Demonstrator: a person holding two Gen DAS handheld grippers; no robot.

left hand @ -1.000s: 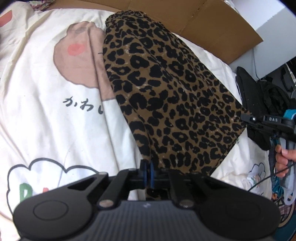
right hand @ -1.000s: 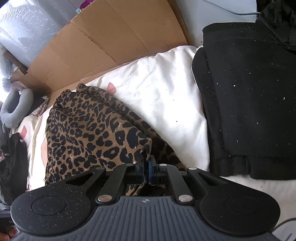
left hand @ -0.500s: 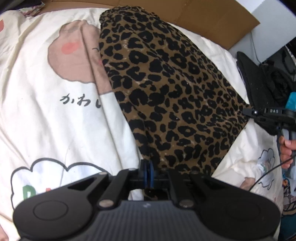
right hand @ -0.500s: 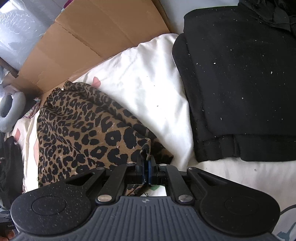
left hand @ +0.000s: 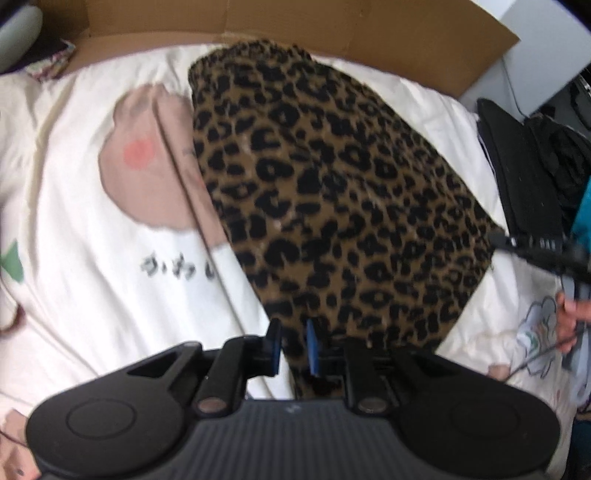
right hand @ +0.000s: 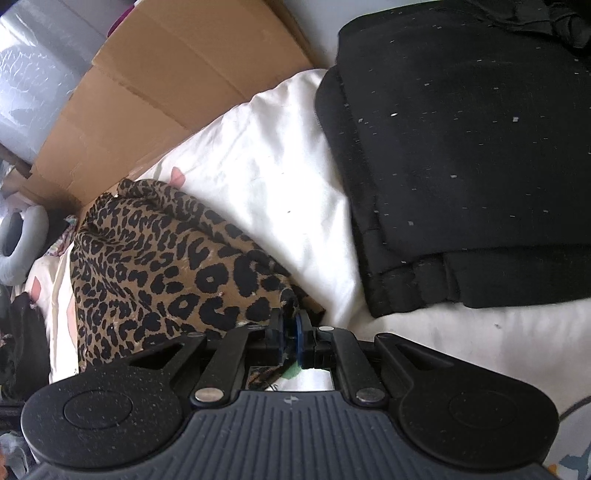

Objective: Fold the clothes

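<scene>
1. The leopard-print garment (left hand: 332, 206) lies folded on a white printed bedsheet (left hand: 85, 266), a long strip reaching from the cardboard sheet (left hand: 332, 33) at the far edge down to the two claws.
2. At the garment's near corner the left claw (left hand: 293, 345) is opening: its blue pads (left hand: 275, 345) stand apart on either side of the cloth edge, no longer pinching it.
3. At the garment's other near corner the right claw (right hand: 290, 334) pinches a tuft of leopard cloth between pads (right hand: 300, 341) that are almost together and just starting to part.
4. Right of the garment, across bare sheet, sits a folded black garment (right hand: 461, 166).
5. Left of the garment, a grey neck pillow (right hand: 20, 247) lies beyond the sheet's edge.
6. A hand (left hand: 572, 321) shows at the garment's right side in the left wrist view, holding the right claw's handle.
</scene>
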